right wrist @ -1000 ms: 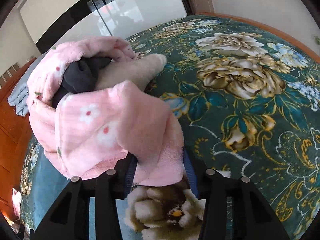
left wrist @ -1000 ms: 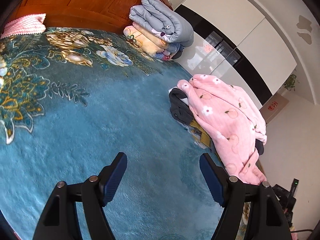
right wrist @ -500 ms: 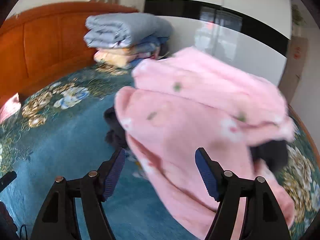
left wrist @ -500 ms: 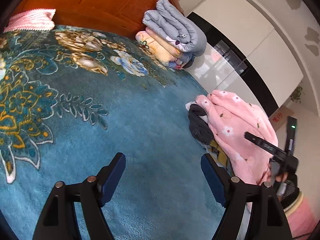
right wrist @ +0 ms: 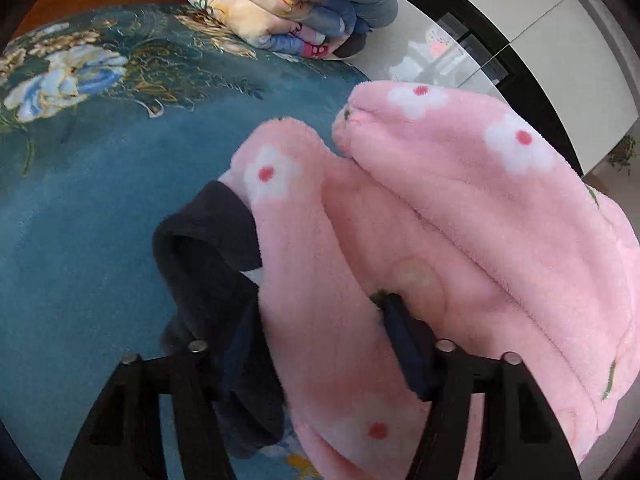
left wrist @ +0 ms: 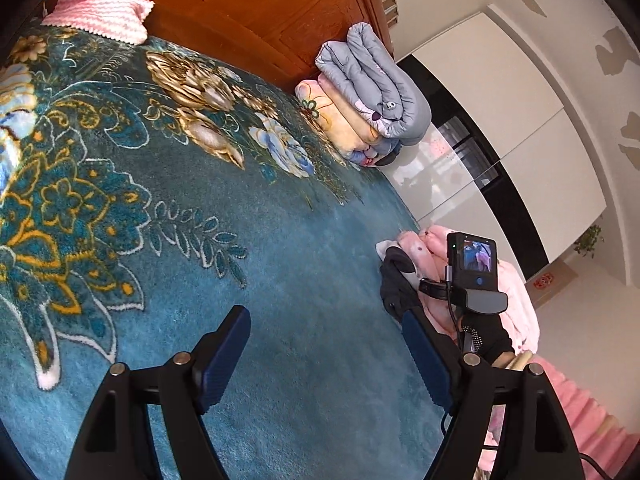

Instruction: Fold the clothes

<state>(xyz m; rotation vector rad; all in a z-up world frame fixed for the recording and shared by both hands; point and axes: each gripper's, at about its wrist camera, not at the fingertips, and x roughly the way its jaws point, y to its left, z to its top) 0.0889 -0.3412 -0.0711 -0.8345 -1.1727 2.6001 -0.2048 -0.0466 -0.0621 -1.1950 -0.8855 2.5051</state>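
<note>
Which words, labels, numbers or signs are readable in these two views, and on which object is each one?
None can be read.
Red sign on the far wall: too small and blurred.
Small screen on the right claw's camera: shows a picture only, no legible text.

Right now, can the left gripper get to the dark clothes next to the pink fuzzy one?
Probably yes. The left gripper is open and empty over bare blue blanket. The dark clothes lie just ahead, though the right gripper is closing on the pink garment beside them and could crowd it.
</note>
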